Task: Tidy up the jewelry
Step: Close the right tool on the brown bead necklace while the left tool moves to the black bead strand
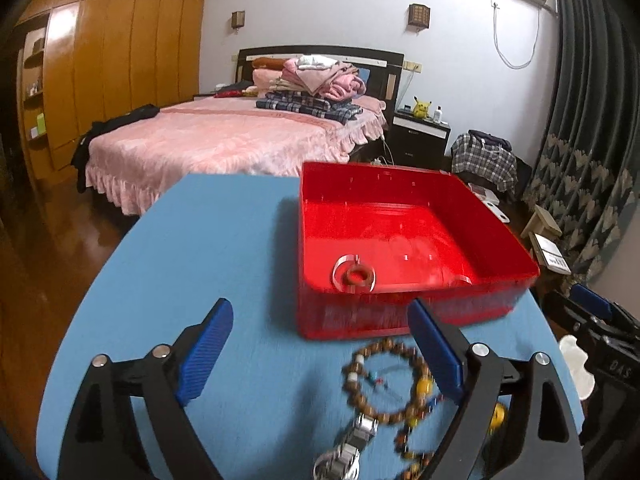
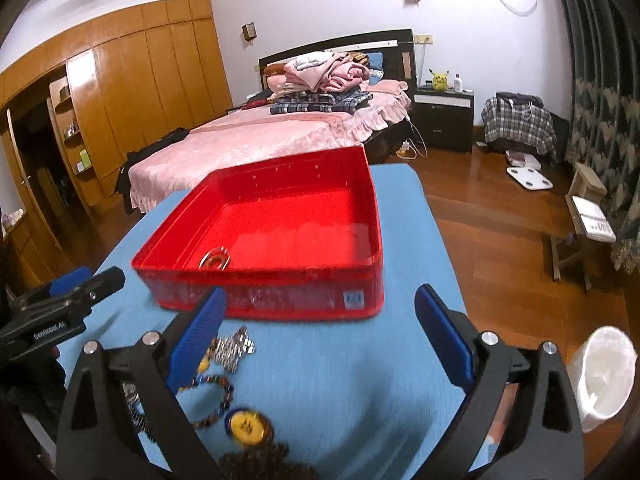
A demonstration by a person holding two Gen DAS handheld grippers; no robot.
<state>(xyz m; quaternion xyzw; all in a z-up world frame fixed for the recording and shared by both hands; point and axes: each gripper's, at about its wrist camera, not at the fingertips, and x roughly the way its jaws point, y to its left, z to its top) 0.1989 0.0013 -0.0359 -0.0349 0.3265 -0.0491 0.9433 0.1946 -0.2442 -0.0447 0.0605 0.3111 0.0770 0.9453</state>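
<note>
A red plastic tray [image 1: 420, 204] stands on the blue table [image 1: 224, 240]; it also shows in the right wrist view [image 2: 260, 284]. Inside it lie a silver bangle and a small reddish ring [image 1: 354, 276], seen too in the right wrist view [image 2: 214, 260]. In front of the tray lie a wooden bead bracelet [image 1: 384, 380], a metal watch band [image 1: 352, 444], a metal link piece [image 2: 234, 346], a colored bead string [image 2: 212, 396] and a yellow-blue round piece [image 2: 248, 426]. My left gripper [image 1: 320, 348] is open and empty above the bracelet. My right gripper [image 2: 320, 340] is open and empty.
A pink bed [image 1: 224, 140] with piled clothes stands beyond the table. A wooden wardrobe [image 2: 132, 92] is on the left. A white bin [image 2: 604, 376] stands on the wooden floor at right, with a small stool [image 2: 588, 216] and a nightstand [image 2: 444, 116] farther off.
</note>
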